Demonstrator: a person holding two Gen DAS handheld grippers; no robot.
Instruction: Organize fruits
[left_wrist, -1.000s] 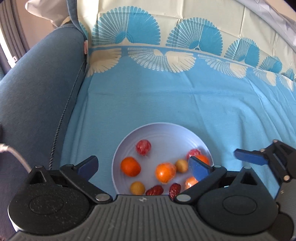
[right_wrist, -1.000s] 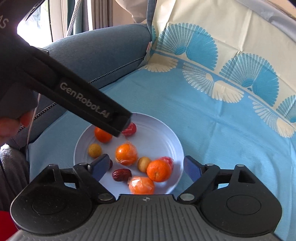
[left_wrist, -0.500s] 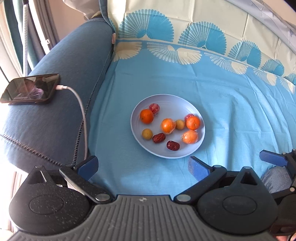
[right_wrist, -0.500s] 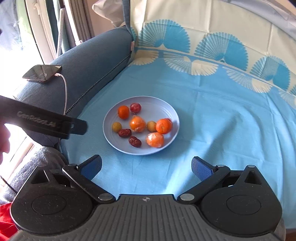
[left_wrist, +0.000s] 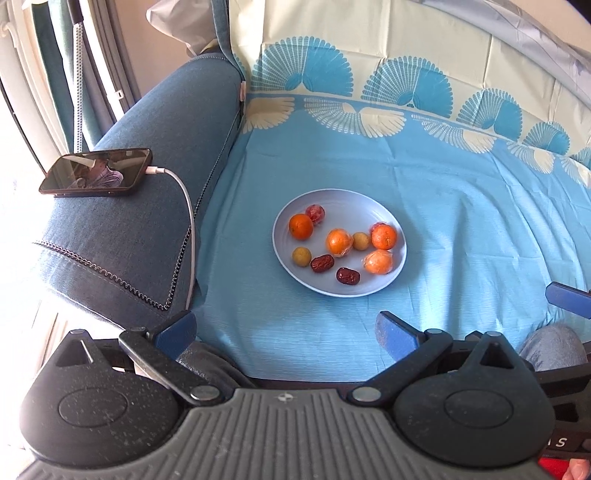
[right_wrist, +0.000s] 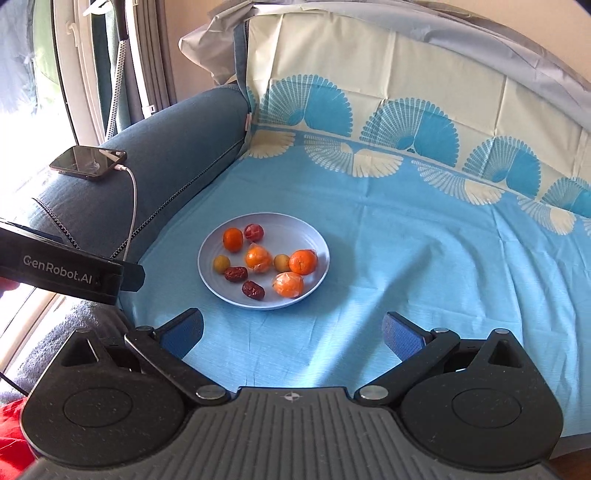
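Observation:
A pale blue plate (left_wrist: 332, 201) (right_wrist: 310, 230) sits on the blue cloth and holds several fruits: oranges (left_wrist: 383, 236) (right_wrist: 303, 261), two dark red dates (left_wrist: 347, 276) (right_wrist: 253, 290), small yellow fruits (left_wrist: 301, 256) and red ones (left_wrist: 315, 213). My left gripper (left_wrist: 284, 332) is open and empty, well back from the plate; its body shows in the right wrist view (right_wrist: 70, 271). My right gripper (right_wrist: 291, 334) is open and empty, also back from the plate. One of its fingertips (left_wrist: 567, 295) shows at the right edge of the left wrist view.
A phone (left_wrist: 96, 171) (right_wrist: 88, 161) on a white charging cable (left_wrist: 186, 206) lies on the blue sofa armrest (left_wrist: 147, 206) left of the plate. The patterned cloth (left_wrist: 461, 221) runs up the backrest. A window and curtains are at far left.
Both grippers have pulled back and up from just over the plate. The plate with its fruits now looks smaller and farther away. The fruits have not moved.

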